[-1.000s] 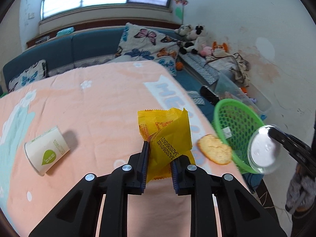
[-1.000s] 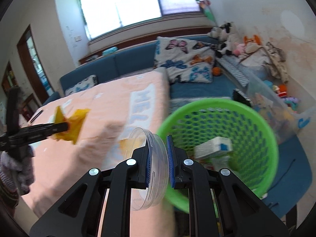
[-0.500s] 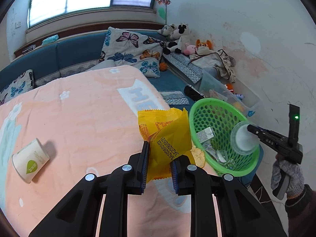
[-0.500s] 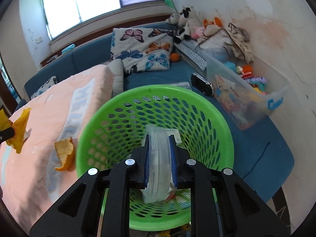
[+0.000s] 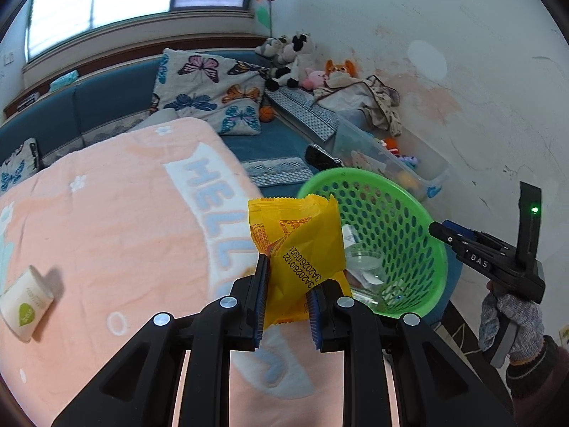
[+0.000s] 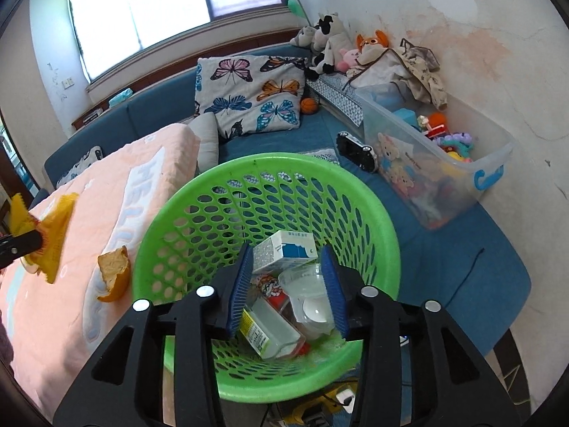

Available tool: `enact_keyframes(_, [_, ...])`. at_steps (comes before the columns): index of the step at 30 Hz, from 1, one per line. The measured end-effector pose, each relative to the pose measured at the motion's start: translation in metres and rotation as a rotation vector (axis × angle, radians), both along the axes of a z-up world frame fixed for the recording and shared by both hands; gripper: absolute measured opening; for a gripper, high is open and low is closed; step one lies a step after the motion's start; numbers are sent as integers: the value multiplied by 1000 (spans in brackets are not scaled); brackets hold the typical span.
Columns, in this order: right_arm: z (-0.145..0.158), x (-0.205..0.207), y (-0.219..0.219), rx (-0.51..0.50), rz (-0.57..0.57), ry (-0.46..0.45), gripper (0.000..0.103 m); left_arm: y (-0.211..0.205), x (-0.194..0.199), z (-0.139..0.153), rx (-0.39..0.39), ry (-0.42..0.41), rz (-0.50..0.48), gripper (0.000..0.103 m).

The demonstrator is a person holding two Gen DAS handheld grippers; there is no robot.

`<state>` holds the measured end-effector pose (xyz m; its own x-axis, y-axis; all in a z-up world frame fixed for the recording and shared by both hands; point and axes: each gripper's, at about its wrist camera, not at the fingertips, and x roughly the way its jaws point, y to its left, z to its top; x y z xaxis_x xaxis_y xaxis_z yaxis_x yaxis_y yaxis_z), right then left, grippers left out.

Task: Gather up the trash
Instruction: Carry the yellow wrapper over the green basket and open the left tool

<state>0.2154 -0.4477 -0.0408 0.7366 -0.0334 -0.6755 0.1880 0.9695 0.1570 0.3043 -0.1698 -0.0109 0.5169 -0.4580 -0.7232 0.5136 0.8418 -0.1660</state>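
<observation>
While one second ago the right tool [image 6: 288,284] pinched a round clear plastic lid [image 6: 313,302], its jaws have just been opening and now grip nothing; the lid lies inside the green perforated plastic basket [image 6: 270,178], among a small white-and-blue carton [image 6: 284,251]. The left tool [image 5: 286,297], closed on a crumpled yellow snack wrapper [image 5: 302,245], is now nearer the basket rim, above the edge of the pink-covered counter [image 5: 124,220]. A white paper cup [image 5: 25,302] lies far left.
</observation>
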Motion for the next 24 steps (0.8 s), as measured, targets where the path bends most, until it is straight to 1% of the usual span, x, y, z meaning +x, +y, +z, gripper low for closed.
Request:
enact_keyframes(8, [9,-23,-6,-9,0,-27,55,-41,0,-11,16,24,-49,20])
enact_keyframes(14, [10,-34,-9,5,5,-30,60,-67,3,-22,38,42,-75,20])
enact_keyframes(18, [10,-40,-10,6,7,-29,60,-81,5,-30,42,68,-92,21])
enact_keyframes(23, [8,-48,-11,10,0,-31,60,-96,4,-34,55,64,-98,27])
enact_keyframes(24, [7,-49,-12,15,0,-30,60,-98,4,-34,55,62,-100,31])
